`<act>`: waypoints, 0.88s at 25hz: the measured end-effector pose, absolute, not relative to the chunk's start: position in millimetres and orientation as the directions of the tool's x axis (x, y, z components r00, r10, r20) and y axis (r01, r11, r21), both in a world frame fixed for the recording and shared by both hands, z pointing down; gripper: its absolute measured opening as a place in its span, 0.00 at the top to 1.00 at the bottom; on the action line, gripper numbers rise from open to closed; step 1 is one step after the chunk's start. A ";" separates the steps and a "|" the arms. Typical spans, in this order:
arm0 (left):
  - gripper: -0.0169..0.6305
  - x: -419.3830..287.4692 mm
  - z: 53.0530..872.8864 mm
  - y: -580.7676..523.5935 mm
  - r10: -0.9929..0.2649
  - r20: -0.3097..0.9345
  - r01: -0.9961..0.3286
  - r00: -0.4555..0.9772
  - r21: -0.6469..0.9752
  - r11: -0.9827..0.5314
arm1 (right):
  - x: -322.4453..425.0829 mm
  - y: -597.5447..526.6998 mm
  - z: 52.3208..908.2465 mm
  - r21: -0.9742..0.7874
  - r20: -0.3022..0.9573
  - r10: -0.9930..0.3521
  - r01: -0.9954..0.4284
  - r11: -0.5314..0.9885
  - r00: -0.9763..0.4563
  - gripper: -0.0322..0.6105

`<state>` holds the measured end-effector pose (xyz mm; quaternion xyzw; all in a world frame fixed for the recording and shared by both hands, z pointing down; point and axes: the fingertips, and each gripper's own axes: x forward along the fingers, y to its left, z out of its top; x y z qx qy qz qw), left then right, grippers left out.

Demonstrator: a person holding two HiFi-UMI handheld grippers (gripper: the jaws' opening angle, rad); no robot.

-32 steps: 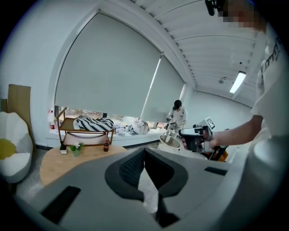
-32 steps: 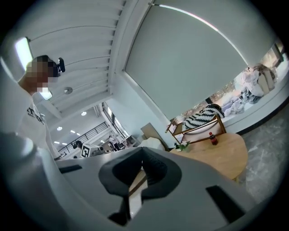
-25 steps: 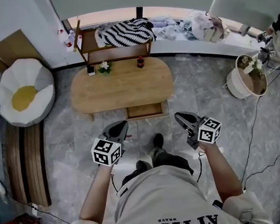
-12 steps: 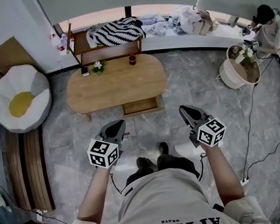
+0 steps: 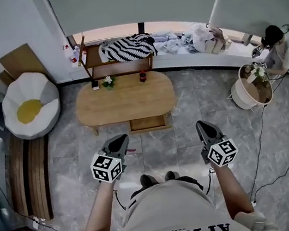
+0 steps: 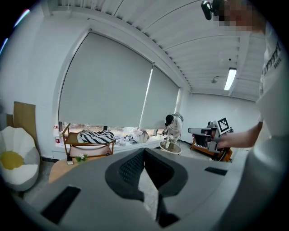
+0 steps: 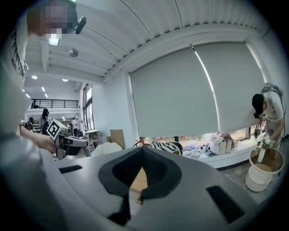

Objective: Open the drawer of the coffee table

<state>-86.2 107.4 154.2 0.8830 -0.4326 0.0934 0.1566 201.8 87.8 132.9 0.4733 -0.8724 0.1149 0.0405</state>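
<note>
Left gripper [image 5: 119,140] and right gripper [image 5: 201,126] jaws pressed together, empty; drawer [image 5: 147,123] (looks already out of the coffee table [image 5: 125,100]) well ahead between them, so back off level, no bumping.

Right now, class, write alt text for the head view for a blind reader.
Seen from above, a person stands on grey tiles holding a left claw and right claw, both shut and empty, short of an oval wooden coffee table whose drawer juts out.
</note>
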 end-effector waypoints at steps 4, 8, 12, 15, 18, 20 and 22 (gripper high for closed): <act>0.94 -76.9 150.0 105.2 -0.748 0.292 -0.803 0.596 0.191 -0.565 | 217.6 85.0 135.2 -0.150 0.192 -0.811 -0.833 0.533 -0.553 0.92; 0.94 -70.5 151.8 104.5 -0.758 0.295 -0.814 0.581 0.193 -0.548 | 220.4 80.7 138.2 -0.139 0.193 -0.797 -0.820 0.555 -0.572 0.92; 0.94 -66.2 150.9 105.2 -0.771 0.290 -0.824 0.567 0.198 -0.531 | 219.7 77.2 137.3 -0.128 0.189 -0.784 -0.806 0.577 -0.591 0.92; 0.94 -63.3 150.4 106.1 -0.778 0.287 -0.829 0.560 0.210 -0.519 | 217.9 75.4 137.3 -0.129 0.191 -0.775 -0.799 0.588 -0.602 0.92; 0.94 -60.5 154.2 107.2 -0.776 0.292 -0.829 0.559 0.211 -0.518 | 213.4 75.0 141.5 -0.130 0.197 -0.765 -0.789 0.600 -0.614 0.92; 0.94 -59.9 156.3 107.4 -0.773 0.295 -0.828 0.561 0.210 -0.520 | 211.2 75.4 143.5 -0.128 0.200 -0.760 -0.786 0.605 -0.618 0.92; 0.94 -60.3 155.5 106.0 -0.774 0.294 -0.828 0.560 0.207 -0.521 | 211.4 73.8 143.1 -0.127 0.200 -0.761 -0.786 0.605 -0.617 0.92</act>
